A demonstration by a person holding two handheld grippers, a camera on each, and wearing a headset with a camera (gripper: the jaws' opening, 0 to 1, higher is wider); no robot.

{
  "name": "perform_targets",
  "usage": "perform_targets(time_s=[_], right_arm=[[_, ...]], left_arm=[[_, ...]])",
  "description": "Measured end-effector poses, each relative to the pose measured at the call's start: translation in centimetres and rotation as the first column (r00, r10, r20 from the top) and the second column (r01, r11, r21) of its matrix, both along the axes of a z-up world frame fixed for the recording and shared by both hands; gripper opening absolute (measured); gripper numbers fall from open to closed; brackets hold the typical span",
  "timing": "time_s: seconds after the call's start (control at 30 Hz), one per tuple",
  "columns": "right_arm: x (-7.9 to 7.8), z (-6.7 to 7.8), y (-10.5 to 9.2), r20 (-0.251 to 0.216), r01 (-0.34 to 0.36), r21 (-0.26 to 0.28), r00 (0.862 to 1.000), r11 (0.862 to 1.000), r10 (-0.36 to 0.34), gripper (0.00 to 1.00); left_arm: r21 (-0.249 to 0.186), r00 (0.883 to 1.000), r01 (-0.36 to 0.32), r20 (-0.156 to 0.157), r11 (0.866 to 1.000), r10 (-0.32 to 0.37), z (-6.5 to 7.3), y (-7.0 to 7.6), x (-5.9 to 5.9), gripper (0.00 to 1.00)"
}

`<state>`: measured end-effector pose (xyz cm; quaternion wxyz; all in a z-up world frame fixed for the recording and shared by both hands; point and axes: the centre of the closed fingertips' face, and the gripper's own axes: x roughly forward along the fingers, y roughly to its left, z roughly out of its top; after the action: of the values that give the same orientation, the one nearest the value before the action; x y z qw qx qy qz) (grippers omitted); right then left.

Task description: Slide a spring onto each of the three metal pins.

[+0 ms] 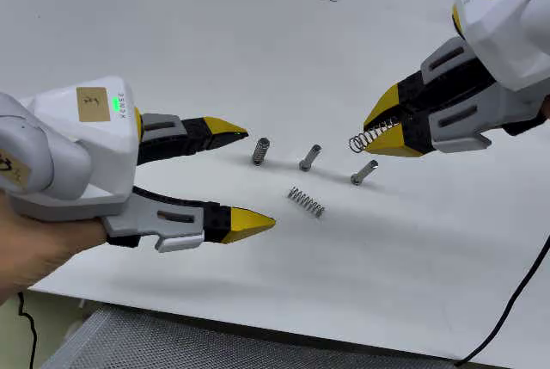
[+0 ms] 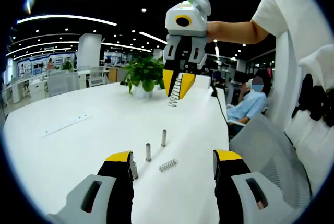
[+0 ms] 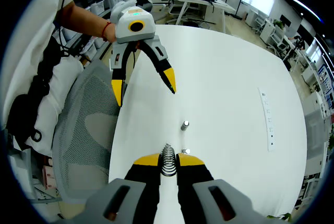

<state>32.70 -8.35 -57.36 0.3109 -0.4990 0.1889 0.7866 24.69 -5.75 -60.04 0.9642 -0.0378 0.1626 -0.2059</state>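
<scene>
Here the right claw [image 1: 378, 135] pinches a spring [image 1: 364, 138], left claw [image 1: 260, 179] gapes, half-hiding one pin [image 2: 135, 168].

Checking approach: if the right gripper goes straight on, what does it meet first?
The right gripper would probably meet the nearest pin, just off its tips, held spring leading. A second pin stands beyond. Height is unclear, so it might pass over.

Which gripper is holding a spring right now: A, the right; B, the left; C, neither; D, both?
A: the right gripper is shut on a spring, while the left gripper stands wide open with nothing between its jaws.
</scene>
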Motion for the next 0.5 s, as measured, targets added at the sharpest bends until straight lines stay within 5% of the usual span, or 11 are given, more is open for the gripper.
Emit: perform_targets(time_s=[0.5], right_arm=[[2.2, -4.5, 3.3, 0.063, 0.014, -0.053, 0.998, 0.998, -0.011, 0.12]], left_arm=[[-0.052, 0.998, -0.050, 0.030, 0.997, 0.052, -0.7, 1.9, -0.7, 0.91]])
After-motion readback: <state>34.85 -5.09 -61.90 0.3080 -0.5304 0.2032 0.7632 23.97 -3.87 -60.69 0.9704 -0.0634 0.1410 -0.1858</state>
